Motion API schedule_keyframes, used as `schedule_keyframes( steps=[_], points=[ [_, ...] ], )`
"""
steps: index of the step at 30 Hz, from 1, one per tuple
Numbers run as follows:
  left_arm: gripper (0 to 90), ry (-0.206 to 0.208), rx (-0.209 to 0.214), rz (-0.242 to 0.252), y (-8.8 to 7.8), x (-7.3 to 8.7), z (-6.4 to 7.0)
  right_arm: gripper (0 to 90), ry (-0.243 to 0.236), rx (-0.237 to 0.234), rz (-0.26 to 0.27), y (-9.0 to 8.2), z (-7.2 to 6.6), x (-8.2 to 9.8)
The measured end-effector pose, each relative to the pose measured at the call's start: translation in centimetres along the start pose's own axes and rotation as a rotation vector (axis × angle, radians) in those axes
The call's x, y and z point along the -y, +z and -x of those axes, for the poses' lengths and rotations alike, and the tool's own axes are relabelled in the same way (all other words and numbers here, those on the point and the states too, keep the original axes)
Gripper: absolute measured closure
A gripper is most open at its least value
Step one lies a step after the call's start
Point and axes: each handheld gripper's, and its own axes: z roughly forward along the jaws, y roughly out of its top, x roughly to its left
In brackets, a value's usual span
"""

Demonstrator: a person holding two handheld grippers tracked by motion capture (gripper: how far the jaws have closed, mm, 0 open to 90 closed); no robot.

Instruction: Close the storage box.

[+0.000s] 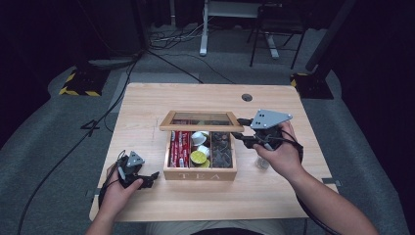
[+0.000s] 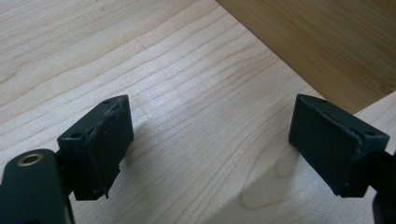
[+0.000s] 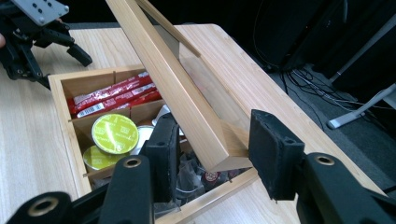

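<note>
The right gripper (image 3: 212, 154) has its fingers parted around the tea box's raised lid (image 3: 180, 100), seemingly not pressing it. The left gripper (image 2: 210, 144) rests open on the surface (image 2: 177, 93).

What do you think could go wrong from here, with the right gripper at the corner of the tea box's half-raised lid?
1. The right gripper has its jaws either side of the lid corner, with a gap at one pad; the tilted lid could slip and drop.
2. A dropping lid could strike the jaw inside the tea box, above the dark packets.
3. The left gripper rests open on the table, not bracing the box, which could slide.
</note>
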Motion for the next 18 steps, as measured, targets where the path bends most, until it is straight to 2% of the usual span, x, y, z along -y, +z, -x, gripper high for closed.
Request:
schedule_keyframes(
  steps=[14, 18],
  points=[
    [14.3, -0.003, 0.001, 0.001, 0.0, 0.0, 0.0, 50.3, -0.022, 0.008, -0.009, 0.2, -2.0, 1.4],
    [14.3, -0.002, 0.000, 0.001, 0.0, 0.0, 0.0, 50.2, -0.052, 0.030, -0.017, 0.3, -3.0, 2.1]
  ],
)
